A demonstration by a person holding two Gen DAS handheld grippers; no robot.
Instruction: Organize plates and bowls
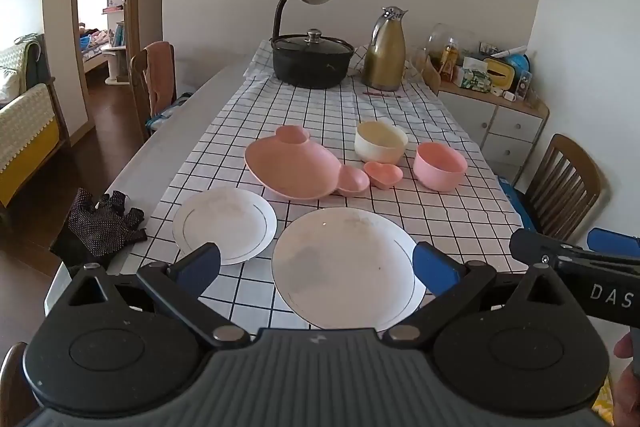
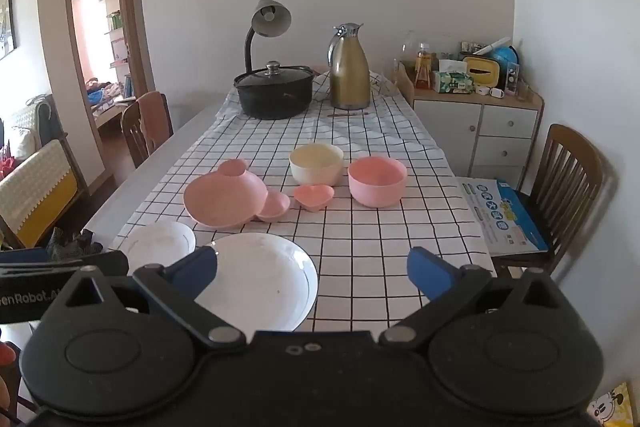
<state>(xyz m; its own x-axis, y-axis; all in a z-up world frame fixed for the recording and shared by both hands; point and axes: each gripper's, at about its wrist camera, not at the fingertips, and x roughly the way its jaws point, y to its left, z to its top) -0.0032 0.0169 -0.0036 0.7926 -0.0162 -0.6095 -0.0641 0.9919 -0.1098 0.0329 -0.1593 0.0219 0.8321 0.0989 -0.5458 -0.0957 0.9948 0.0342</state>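
From the left wrist view, the left tongs (image 1: 316, 267) hang over the near end of the tabletop (image 1: 160, 163) with their blue pads spread wide and nothing between them. Below the gap sits a large white plate (image 1: 344, 267) on the checked cloth (image 1: 400, 115), and a smaller white plate (image 1: 224, 223) lies just to its left, apart from it. Farther back are a pink bear-shaped dish (image 1: 294, 167), a small pink heart dish (image 1: 383, 174), a cream bowl (image 1: 381, 142) and a pink bowl (image 1: 440, 166). A black lidded pot (image 1: 312, 61) and a gold jug (image 1: 386, 53) stand at the far end. A dark glove (image 1: 100, 223) lies at the left edge.

From the right wrist view, the right tongs (image 2: 312, 273) are likewise wide open and hold nothing. The large white plate (image 2: 260, 279) lies under the left pad, the smaller white plate (image 2: 156, 239) beside it. The pink bear-shaped dish (image 2: 226, 193), heart dish (image 2: 314, 197), cream bowl (image 2: 316, 163) and pink bowl (image 2: 377, 181) sit mid-cloth.
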